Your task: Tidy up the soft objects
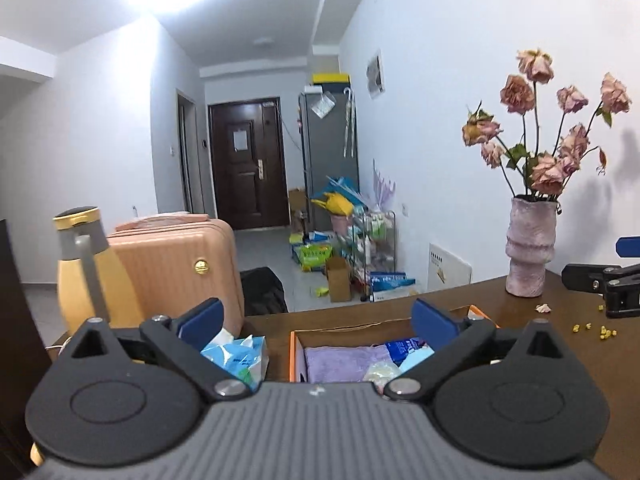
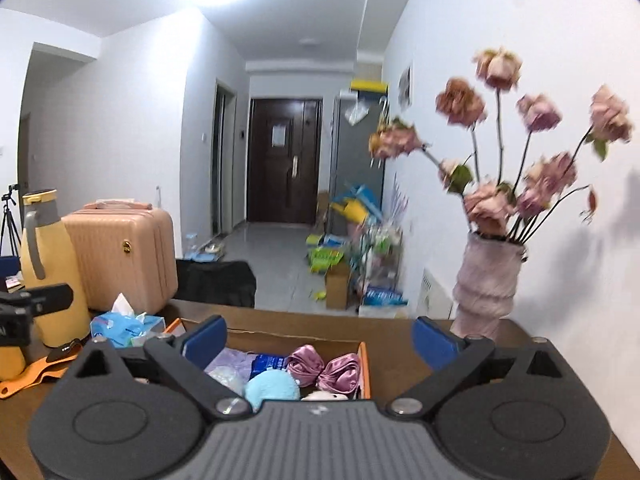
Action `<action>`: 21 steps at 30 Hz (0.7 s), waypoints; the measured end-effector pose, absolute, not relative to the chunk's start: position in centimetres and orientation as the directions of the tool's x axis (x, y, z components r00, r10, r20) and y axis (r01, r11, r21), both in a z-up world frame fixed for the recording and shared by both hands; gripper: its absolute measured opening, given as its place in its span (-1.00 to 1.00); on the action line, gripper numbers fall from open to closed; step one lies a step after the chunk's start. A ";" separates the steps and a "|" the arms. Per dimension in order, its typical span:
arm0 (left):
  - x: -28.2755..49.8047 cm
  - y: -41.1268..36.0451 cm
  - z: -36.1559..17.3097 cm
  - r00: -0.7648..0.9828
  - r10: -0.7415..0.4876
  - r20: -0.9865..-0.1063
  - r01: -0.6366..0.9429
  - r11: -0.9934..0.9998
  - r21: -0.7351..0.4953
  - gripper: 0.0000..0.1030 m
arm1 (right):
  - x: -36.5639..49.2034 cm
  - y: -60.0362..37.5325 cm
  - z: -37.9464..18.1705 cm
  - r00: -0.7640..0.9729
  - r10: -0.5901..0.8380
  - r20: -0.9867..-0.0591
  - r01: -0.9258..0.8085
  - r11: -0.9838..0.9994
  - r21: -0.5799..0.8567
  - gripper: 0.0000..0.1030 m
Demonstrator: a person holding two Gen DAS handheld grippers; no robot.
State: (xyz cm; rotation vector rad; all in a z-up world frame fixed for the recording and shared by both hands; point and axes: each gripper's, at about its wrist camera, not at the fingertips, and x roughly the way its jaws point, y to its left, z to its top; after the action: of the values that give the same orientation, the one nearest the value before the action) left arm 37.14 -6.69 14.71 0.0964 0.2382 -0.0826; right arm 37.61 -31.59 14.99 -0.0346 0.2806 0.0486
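Orange-walled cardboard box sits open on the dark brown wooden table and already holds the soft things: folded lilac towel at the box's left end, blue printed plastic pack beside it, round light-blue plush ball toward the near wall, shiny pink satin bow against the right wall, a small whitish plush piece just under the bow, mostly hidden.

The box's long axis runs left-right across both views. Just outside the box's left wall lies a soft blue-and-white tissue pack with a tissue sticking up; likely the only soft item not yet in, though that is a guess.

Left gripper hangs above the box's left wall, fingers spread wide, nothing between them; the tissue pack sits right under its left blue pad. Right gripper hangs over the box's middle, also spread wide and empty. From the box, the tissue pack is on the left side, so the left gripper is clearly nearer; a short shift left and down would put it between the pads.

Further left of the box: yellow thermos jug with grey handle, pink ribbed hard-shell suitcase. Right of the box: pink textured ceramic vase with dried roses, well apart.
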 end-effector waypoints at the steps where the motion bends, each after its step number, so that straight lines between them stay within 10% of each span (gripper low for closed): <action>1: 36.2 -6.6 14.6 0.972 -0.069 -0.226 0.089 0.993 0.079 1.00 | 36.7 -31.6 14.8 0.965 0.041 -0.260 -0.047 0.999 -0.018 0.94; 21: 19.0 -0.9 7.8 0.991 -0.066 -0.113 0.064 0.998 -0.024 1.00 | 18.6 -28.9 8.3 0.988 0.054 -0.148 -0.054 0.999 0.001 0.98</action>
State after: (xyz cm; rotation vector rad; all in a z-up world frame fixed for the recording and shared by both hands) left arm 19.01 -0.94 7.78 -0.0201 0.1142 -0.0653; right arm 18.55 -28.95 8.27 -0.0028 0.1482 0.0544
